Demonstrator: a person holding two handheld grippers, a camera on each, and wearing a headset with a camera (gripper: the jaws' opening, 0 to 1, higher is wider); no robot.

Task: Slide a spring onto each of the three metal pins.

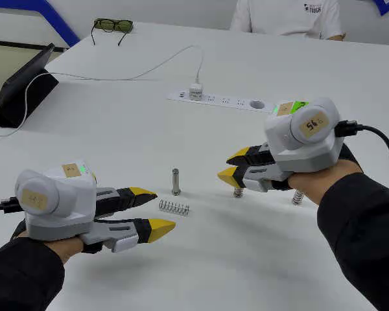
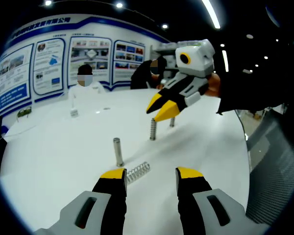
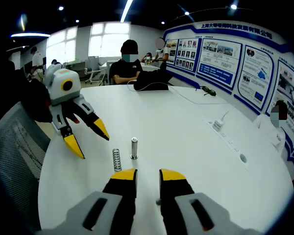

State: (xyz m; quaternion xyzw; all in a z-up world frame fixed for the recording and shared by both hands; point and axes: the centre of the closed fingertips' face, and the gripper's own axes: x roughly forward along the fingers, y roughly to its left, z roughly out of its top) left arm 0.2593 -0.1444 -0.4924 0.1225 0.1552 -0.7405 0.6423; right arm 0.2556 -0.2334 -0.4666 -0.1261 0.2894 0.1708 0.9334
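Loose spring (image 1: pixel 174 207) lies flat just off your left gripper (image 1: pixel 157 208).
Your left jaws are spread and empty, and this gripper is the nearer one. The spring's long axis slants across the tips, with the bare pin (image 1: pixel 176 181) upright just beyond. Farther off, your right gripper (image 1: pixel 232 166) hangs spread and empty.

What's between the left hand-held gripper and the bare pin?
A loose spring, lying flat beside the pin, ahead of the jaws; clearest in left gripper view.

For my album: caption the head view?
Left hand-held gripper and right hand-held gripper flank a bare pin and loose spring.
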